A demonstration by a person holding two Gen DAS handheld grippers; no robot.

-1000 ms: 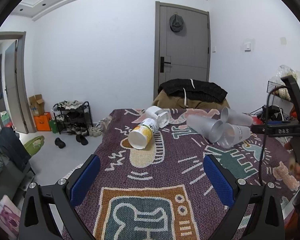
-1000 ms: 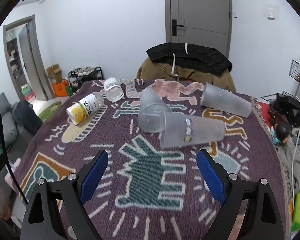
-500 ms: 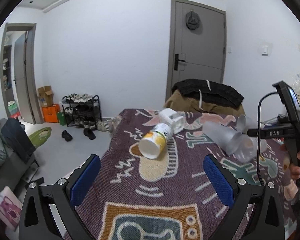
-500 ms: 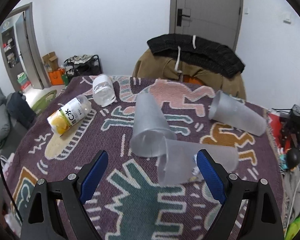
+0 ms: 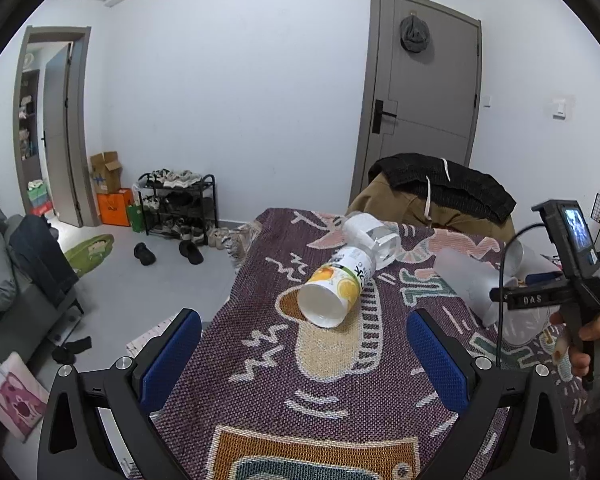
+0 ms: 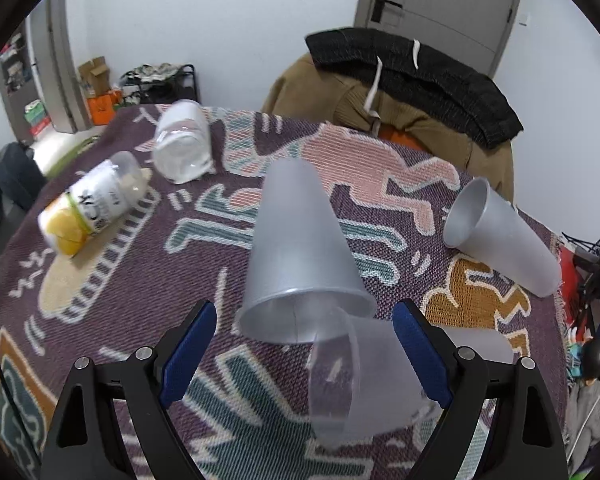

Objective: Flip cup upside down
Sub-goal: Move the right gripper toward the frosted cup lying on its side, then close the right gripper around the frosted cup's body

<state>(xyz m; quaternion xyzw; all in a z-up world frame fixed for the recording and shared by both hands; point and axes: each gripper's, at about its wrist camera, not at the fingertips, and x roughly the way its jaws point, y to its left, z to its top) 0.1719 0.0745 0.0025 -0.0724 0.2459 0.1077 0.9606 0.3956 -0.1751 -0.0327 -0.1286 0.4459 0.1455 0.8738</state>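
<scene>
Several cups lie on their sides on a patterned table cloth (image 6: 228, 216). In the right wrist view, a frosted cup (image 6: 300, 256) lies mouth toward me, and a second frosted cup (image 6: 380, 368) lies crosswise between my open fingers. My right gripper (image 6: 304, 356) is open just over them. A third frosted cup (image 6: 504, 236) lies at the right. A yellow-labelled cup (image 5: 336, 292) and a clear cup (image 5: 372, 236) lie ahead of my left gripper (image 5: 304, 360), which is open and empty. The right gripper's body (image 5: 568, 280) shows at the right of the left wrist view.
A chair draped with brown and black clothes (image 6: 412, 76) stands behind the table. The table's left edge (image 5: 236, 296) drops to the floor, with a shoe rack (image 5: 176, 208), a grey sofa (image 5: 4, 280) and a pink bag (image 5: 12, 396) beyond.
My right gripper has moved forward and down, so the two near frosted cups now sit between its fingers. My left gripper has shifted left and closer to the yellow-labelled cup.
</scene>
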